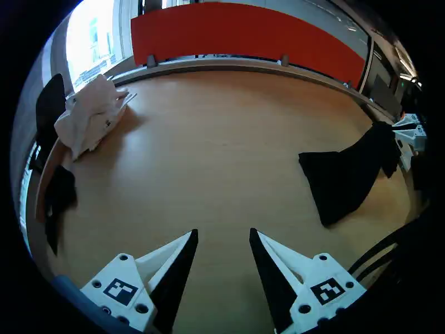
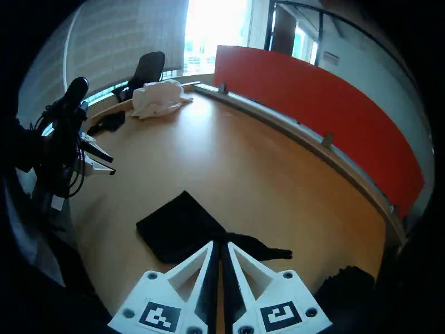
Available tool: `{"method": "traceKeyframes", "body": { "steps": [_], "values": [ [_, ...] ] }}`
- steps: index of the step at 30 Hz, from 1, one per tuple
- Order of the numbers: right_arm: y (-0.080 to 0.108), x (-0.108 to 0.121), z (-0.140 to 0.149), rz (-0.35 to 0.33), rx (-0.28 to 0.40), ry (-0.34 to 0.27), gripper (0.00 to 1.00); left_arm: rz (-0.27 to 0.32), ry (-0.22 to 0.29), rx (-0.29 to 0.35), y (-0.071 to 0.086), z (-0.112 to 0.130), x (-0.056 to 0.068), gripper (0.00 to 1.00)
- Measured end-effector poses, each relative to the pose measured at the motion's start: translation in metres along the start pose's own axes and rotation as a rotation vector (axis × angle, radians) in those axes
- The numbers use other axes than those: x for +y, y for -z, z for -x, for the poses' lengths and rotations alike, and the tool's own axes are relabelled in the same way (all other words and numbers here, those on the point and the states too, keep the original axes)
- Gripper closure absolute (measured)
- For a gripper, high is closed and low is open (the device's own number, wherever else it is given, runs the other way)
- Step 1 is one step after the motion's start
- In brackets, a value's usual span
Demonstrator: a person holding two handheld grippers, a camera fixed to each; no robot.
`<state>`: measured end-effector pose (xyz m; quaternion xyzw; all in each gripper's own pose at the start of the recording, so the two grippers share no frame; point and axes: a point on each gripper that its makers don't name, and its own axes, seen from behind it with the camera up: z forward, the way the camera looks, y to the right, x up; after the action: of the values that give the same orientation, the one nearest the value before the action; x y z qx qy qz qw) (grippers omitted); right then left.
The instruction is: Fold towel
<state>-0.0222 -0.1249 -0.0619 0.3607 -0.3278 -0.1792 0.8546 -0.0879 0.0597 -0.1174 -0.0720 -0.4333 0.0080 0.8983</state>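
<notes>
Left gripper view: left gripper low over wooden bench, jaws apart, nothing between them. Black towel at right, one corner raised off bench by right gripper. White cloth heap far left, red panel behind.

Right gripper view: right gripper jaws together, clamped on towel edge, rest of towel flat on bench ahead. Left gripper well apart at left.

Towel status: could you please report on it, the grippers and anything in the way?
Left gripper open, holding nothing. Right gripper shut on towel, one corner raised. White cloth pile far off, not in the way.
</notes>
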Motion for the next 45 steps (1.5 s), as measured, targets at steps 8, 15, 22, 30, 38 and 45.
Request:
{"method": "traceKeyframes", "body": {
  "steps": [8,15,22,30,38,45],
  "values": [
    [-0.012,-0.026,-0.008,-0.055,0.006,0.013,0.64,-0.002,0.006,0.002,0.002,0.000,-0.002,0.33],
    [-0.023,-0.046,-0.008,-0.095,-0.001,0.019,0.62,-0.006,0.011,0.004,0.003,0.001,-0.005,0.33],
    [-0.034,-0.064,-0.007,-0.133,-0.013,0.028,0.60,-0.012,0.021,0.007,0.005,0.003,-0.009,0.33],
    [-0.049,-0.090,-0.004,-0.193,-0.037,0.033,0.57,-0.021,0.034,0.012,0.009,0.004,-0.016,0.33],
    [-0.063,-0.108,0.008,-0.233,-0.085,0.023,0.55,-0.038,0.053,0.009,0.012,0.010,-0.026,0.33],
    [-0.062,-0.106,0.014,-0.232,-0.096,0.002,0.36,-0.044,0.065,0.004,0.013,0.014,-0.031,0.33]
  ]
}}
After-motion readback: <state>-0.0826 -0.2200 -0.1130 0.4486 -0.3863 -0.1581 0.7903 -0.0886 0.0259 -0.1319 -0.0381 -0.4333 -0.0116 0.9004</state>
